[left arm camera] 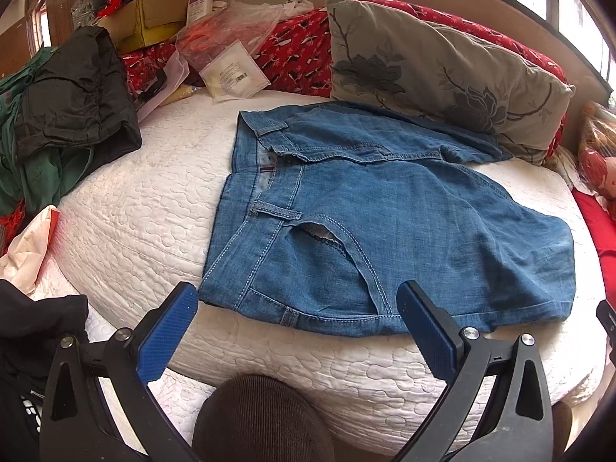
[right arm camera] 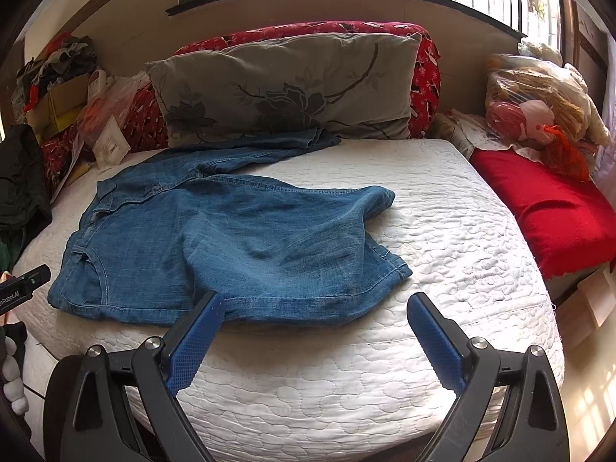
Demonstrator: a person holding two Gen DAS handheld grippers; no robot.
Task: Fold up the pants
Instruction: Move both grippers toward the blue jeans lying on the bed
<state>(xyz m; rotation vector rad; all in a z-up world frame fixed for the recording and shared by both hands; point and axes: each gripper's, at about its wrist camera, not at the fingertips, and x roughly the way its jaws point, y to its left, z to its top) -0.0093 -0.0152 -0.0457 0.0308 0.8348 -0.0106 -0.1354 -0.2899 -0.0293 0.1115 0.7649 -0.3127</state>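
Observation:
Blue denim pants (left arm camera: 385, 215) lie on a white quilted mattress (left arm camera: 134, 208), waistband to the left, front pocket near me. The near leg is doubled back on itself; the far leg runs toward the pillow. My left gripper (left arm camera: 298, 300) is open and empty, hovering at the pants' near edge by the pocket. In the right wrist view the pants (right arm camera: 231, 238) fill the mattress's (right arm camera: 462, 231) left half. My right gripper (right arm camera: 315, 308) is open and empty, just short of the folded leg's near hem. The left gripper's tip (right arm camera: 23, 285) shows at the left edge.
A grey floral pillow (right arm camera: 285, 88) leans at the head against a red patterned cushion (right arm camera: 423, 65). Dark and green clothes (left arm camera: 65, 104), a cardboard box (left arm camera: 154, 19) and plastic bags (left arm camera: 227, 38) pile at the left. A red cloth (right arm camera: 546, 208) and bagged items (right arm camera: 539, 107) sit at the right.

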